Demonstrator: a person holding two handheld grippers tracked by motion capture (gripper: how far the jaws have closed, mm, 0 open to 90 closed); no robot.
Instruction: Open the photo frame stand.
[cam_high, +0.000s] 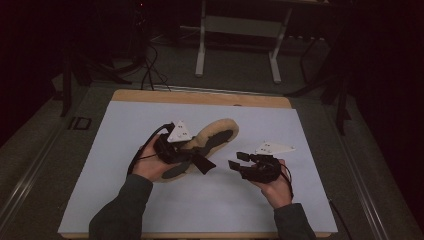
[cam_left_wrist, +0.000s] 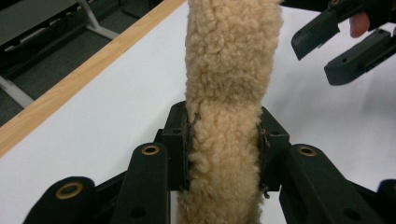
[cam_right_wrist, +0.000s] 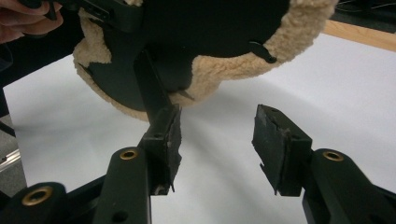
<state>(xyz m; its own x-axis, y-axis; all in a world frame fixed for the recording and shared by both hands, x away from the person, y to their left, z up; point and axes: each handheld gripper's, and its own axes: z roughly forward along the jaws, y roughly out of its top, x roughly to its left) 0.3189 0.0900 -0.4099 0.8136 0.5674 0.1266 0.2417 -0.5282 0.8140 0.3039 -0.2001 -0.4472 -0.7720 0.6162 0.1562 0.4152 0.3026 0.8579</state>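
Left gripper (cam_left_wrist: 224, 154) fingers (cam_left_wrist: 180, 144) pinch fluffy tan slipper (cam_left_wrist: 231, 70) at its middle, held just above white table (cam_high: 150, 210). Right gripper (cam_right_wrist: 217, 140) close by, fingers spread w/ nothing between.

A dim room: a white-topped table (cam_high: 150, 200) with a wooden far edge, grey floor (cam_high: 235, 75), and a white-legged bench frame (cam_high: 239, 30) beyond.

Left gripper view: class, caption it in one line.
Left gripper clamps a fleecy tan insole above the white table.
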